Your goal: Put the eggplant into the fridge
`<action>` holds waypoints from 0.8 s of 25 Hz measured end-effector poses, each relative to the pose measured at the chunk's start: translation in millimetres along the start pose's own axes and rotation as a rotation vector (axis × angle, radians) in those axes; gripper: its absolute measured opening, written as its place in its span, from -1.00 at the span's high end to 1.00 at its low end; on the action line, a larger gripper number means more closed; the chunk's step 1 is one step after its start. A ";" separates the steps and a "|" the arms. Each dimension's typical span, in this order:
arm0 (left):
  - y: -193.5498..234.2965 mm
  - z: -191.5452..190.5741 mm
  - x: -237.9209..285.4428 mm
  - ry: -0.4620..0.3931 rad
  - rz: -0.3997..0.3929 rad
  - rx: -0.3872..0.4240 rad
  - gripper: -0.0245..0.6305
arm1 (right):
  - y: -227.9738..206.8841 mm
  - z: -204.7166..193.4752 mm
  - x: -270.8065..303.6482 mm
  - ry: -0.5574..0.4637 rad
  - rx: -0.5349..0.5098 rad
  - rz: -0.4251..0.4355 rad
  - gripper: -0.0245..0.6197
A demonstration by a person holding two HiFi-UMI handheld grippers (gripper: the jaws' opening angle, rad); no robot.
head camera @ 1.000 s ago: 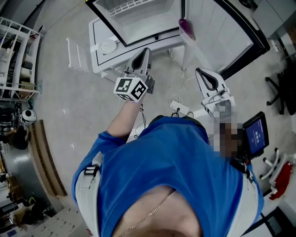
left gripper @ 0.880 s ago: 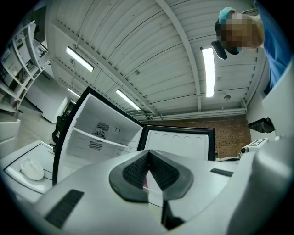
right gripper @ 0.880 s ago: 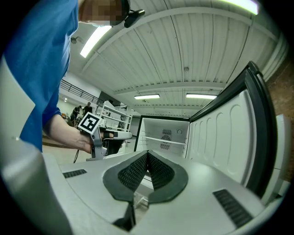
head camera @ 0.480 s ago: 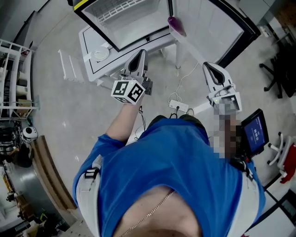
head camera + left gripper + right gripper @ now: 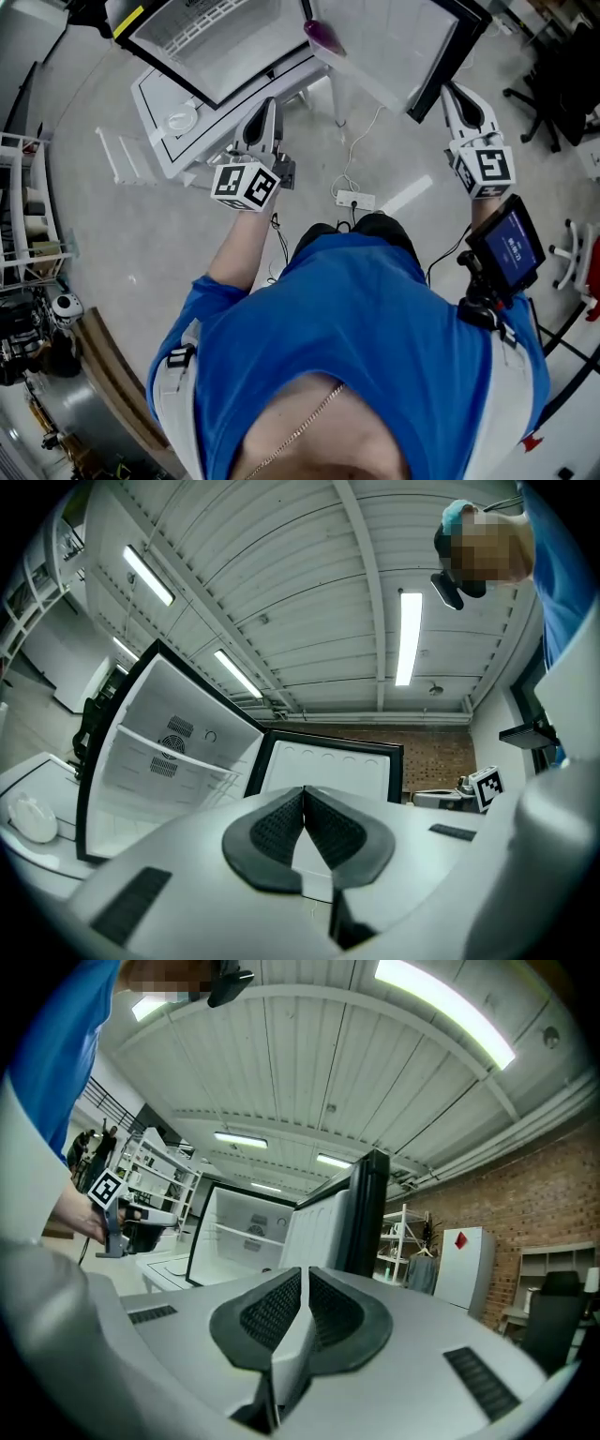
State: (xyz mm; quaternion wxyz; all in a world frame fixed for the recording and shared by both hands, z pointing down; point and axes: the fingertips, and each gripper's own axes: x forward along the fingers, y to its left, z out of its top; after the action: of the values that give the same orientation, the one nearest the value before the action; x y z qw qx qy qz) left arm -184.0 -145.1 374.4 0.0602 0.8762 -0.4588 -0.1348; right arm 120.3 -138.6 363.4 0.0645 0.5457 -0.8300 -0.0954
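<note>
The person stands in front of the open fridge with a gripper in each hand. The left gripper has its jaws closed together. Its ribbed pads meet and nothing is between them. The right gripper is the same, with its pads touching and nothing held. So neither tool carries the eggplant.

The eggplant is ahead of both grippers. It is at the inner side of the open door, close to the corner where the door meets the cabinet. I cannot tell whether it rests on a door shelf, because from above it looks very shortened. Its long axis seems to me nearly upright, with the purple body below and the dark stem end on top.

Seen from the tongs, the eggplant lies forward and between them, to the right of the left gripper and to the left of the right one. The left gripper is the nearer. The right one is well apart from it, beside the dark outer edge of the door.

I think that if the eggplant already counts as stored, only the door remains, and the right gripper is better placed for that. If it must go deeper, the left gripper has to open first and take it across the narrow body.
</note>
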 end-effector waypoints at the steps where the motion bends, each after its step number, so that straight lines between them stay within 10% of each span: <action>1: -1.3 -0.1 -0.1 -0.001 0.003 0.002 0.90 | -8.9 0.5 -1.1 -0.003 0.002 -0.010 0.91; 8: -12.3 -2.5 9.0 -0.009 0.044 0.009 0.90 | -51.5 16.2 3.4 -0.066 0.009 0.053 0.37; 20: -26.4 -5.8 12.9 -0.027 0.153 0.037 0.90 | -73.1 53.0 32.5 -0.153 -0.059 0.263 0.34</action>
State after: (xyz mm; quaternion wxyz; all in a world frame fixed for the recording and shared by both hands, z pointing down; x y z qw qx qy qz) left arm -154.5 -140.7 371.6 0.0481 0.8377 -0.5274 -0.1332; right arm 161.5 -192.0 295.1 0.0291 0.4212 -0.8937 -0.1517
